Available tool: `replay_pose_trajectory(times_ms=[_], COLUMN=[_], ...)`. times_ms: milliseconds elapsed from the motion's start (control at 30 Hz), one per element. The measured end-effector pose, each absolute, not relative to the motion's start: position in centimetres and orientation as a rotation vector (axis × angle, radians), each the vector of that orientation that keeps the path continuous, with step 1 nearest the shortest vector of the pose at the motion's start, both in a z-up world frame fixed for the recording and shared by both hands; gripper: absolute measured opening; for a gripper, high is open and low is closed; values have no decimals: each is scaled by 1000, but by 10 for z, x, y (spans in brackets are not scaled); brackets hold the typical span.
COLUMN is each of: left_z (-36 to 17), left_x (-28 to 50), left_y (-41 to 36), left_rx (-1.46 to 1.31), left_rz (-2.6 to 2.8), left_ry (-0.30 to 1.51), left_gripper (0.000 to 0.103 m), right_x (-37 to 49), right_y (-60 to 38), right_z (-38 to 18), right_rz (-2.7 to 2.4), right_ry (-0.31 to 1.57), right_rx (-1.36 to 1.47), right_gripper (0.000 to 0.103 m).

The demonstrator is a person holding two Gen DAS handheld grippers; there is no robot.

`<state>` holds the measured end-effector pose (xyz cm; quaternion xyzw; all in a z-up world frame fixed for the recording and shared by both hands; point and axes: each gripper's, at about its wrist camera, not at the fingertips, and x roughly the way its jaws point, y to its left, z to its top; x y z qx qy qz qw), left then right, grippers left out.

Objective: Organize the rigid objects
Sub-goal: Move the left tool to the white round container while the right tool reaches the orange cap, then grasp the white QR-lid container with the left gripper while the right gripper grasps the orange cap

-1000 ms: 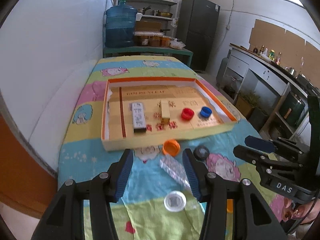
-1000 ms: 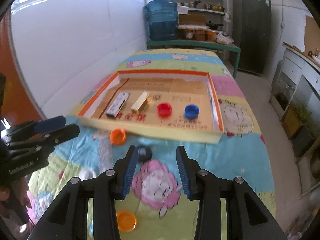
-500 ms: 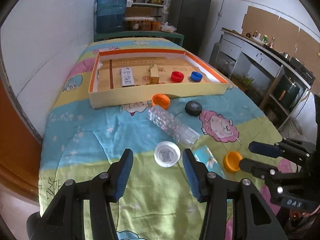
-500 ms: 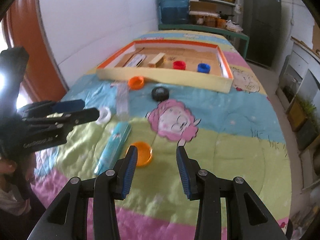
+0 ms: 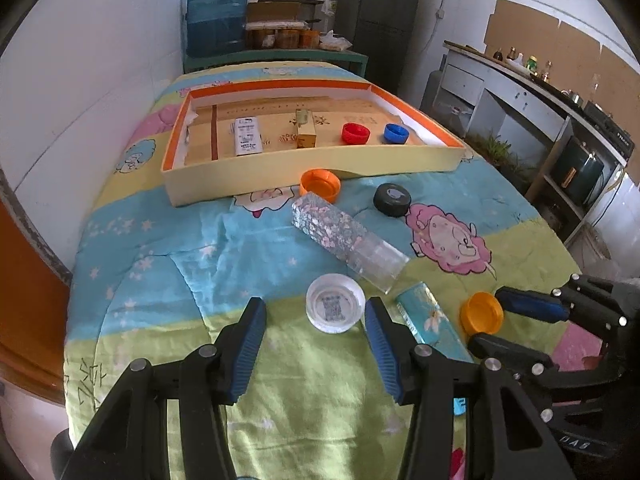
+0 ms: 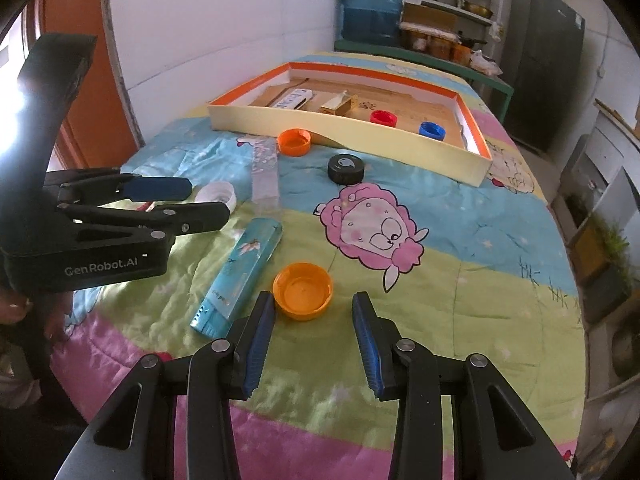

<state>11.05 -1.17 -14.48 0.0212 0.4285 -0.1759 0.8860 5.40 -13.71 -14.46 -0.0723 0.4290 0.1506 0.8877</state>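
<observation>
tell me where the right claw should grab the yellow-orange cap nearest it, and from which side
Grip the yellow-orange cap across its round outer wall, coming from the near side. It lies open side up on the quilt, directly ahead of the open right claw, whose gap looks wider than the cap.

Bright daylight, white glare by the orange door (image 6: pixel 86 92), soft shadows, fisheye-bent dark corners, sharp focus.

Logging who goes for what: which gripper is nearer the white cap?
Left. The left gripper is open right in front of the white cap; the right gripper sits farther off, open by the yellow-orange cap.
</observation>
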Motion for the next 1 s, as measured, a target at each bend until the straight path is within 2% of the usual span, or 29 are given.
replay_pose_trajectory(times_ms=[367,433,500,1000], left_z=[-145,-145,-145,-136], left_x=[115,115,115,115], left_y=[-20,-22,-22,-10], left_rx=[88,106,107,30], left_rz=[-341,-329,-324,-334], left_ry=[902,901,900,890], left_gripper=[51,46,30,30], right_x=[59,60,60,61], right_y=[-132,-131,-130,-134], right_z=[-146,-146,-146,-143], right_rz=[311,311,318,311], right_ry=[872,869,868,868], right_rx=[-176,-177,-175,-149], right_gripper=[41,40,31,31])
